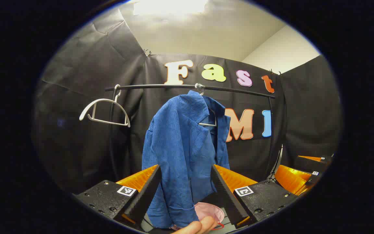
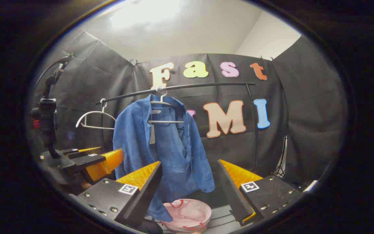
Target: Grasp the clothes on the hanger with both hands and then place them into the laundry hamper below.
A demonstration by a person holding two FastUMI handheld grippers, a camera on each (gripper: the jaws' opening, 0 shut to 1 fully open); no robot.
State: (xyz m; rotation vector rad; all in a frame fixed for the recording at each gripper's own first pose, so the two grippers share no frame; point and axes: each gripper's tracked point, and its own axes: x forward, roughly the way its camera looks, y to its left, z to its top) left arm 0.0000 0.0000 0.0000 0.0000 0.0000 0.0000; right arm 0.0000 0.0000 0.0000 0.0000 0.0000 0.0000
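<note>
Left gripper view: a blue shirt [image 1: 183, 152] hangs from its hanger [image 1: 206, 122] on a black rail [image 1: 161, 86], framed between the spread fingers of the left gripper [image 1: 187, 191] but well beyond them, untouched. A pink hamper [image 1: 210, 213] sits below. Right gripper view: the right gripper [image 2: 190, 191] also stands wide apart, the shirt off toward its left finger. An empty white hanger [image 2: 93, 120] hangs alongside. Square coded markers [image 2: 128, 189] sit on the finger mounts; no readable brand.
</note>
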